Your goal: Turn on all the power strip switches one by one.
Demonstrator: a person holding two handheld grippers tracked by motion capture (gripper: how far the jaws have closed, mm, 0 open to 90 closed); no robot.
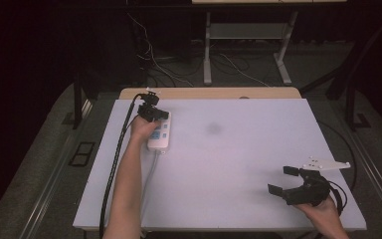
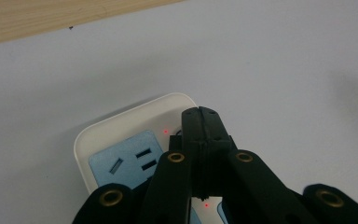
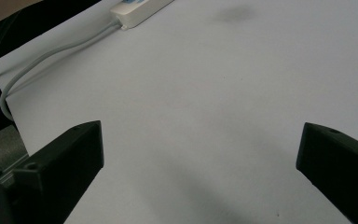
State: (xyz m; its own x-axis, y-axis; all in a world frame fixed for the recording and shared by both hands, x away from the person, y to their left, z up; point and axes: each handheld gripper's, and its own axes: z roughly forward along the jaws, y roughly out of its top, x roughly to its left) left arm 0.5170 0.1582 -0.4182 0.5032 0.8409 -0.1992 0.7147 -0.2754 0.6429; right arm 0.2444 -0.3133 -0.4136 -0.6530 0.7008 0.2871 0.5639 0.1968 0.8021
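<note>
On the far left part of the white surface (image 1: pixel 238 164) lies a white power strip (image 1: pixel 160 133) with light blue socket faces. Its grey cord (image 1: pixel 149 174) runs back toward the near edge of the surface.

The left claw (image 1: pixel 151 110) sits right over the far end of the power strip. In the left gripper view, the left claw (image 2: pixel 200 122) has its two black jaws pressed tight together, with nothing between them. Their joined tips are at the strip's white end (image 2: pixel 121 126), just past a blue socket face (image 2: pixel 130 161). A tiny red light (image 2: pixel 166 131) glows on the strip beside the tips. I cannot tell if the tips touch the strip or hang just above it. A black cable (image 1: pixel 117 159) trails from this claw along the person's left arm.

The right claw (image 1: pixel 284 180) is well apart from the strip, near the right front corner of the surface. The person's right hand (image 1: pixel 323 211) holds it. Its jaws are spread wide and hold nothing. A grey three-cornered plate (image 1: pixel 327 164) sits on top of it.

In the right gripper view, the right claw (image 3: pixel 200 154) looks across bare white surface (image 3: pixel 191 93), with the power strip (image 3: pixel 140 8) and its cord (image 3: pixel 56 53) far off at the top left. A faint dark smudge (image 1: pixel 213 129) marks the middle of the surface.
</note>
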